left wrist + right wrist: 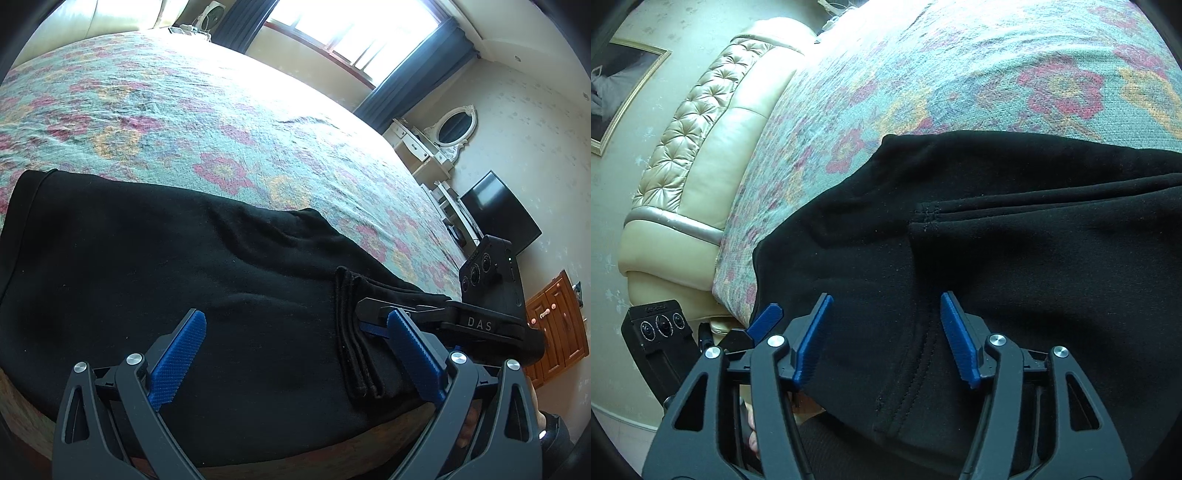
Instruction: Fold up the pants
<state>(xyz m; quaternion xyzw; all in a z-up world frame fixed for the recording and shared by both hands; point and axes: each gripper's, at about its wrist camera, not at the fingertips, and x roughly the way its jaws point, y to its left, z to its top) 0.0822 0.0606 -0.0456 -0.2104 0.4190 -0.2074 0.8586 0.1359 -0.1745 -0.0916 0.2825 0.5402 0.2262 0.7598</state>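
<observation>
Black pants [184, 266] lie folded across the near edge of the bed, with a stack of cuff layers [354, 332] on top at the right. My left gripper [297, 321] hangs open just above the cloth, nothing between its blue pads. My right gripper [367, 315] reaches in from the right at the cuff stack. In the right wrist view my right gripper [886, 299] is open, and a stitched hem of the pants [923, 350] lies between its jaws, clear of both pads. One blue pad [767, 319] of the left gripper shows at the lower left.
The bed has a floral green and pink cover [221, 122] and a cream tufted headboard [694, 155]. A window with blue curtains [354, 33], a white dressing table with an oval mirror [452, 129], a dark screen [495, 210] and a wooden cabinet [557, 325] stand beyond the bed.
</observation>
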